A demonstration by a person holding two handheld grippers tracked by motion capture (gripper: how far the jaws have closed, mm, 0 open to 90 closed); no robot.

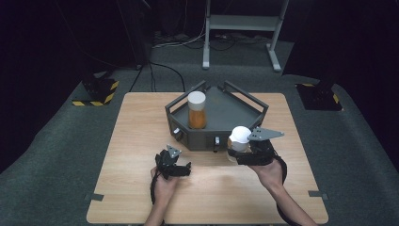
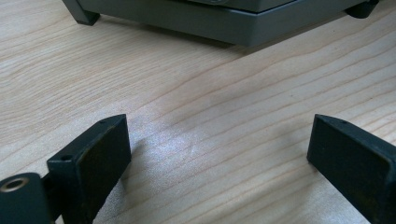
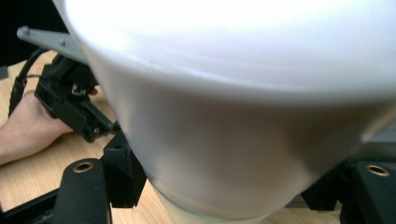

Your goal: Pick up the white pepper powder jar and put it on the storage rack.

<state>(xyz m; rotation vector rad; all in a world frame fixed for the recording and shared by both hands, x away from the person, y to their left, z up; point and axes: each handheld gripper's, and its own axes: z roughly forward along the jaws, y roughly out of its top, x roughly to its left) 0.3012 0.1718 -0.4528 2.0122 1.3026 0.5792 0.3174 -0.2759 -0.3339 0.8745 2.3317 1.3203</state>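
- The right gripper (image 1: 241,151) is clamped around a white-capped bottle (image 1: 238,140); in the right gripper view the white cap (image 3: 243,93) bulges between the jaws, which press its sides.
- This bottle sits in the grip just in front of the grey tray (image 1: 225,108), at its front right corner, above the wooden table (image 1: 136,141).
- The left gripper (image 1: 175,165) rests near the table's front, jaws spread wide with nothing between them; the left gripper view shows bare wood (image 2: 210,140) there.
- Step in hand, as I judge it: carrying the gripped bottle toward the tray, to join the one already inside.
- The next move calls for raising the bottle clear of the tray's rail, moving it over a free patch of the floor, and lowering it upright, well apart from the standing bottle.
- Count: two white-capped bottles, one gripped and one with orange contents (image 1: 197,111) standing in the tray; one tray; two grippers.
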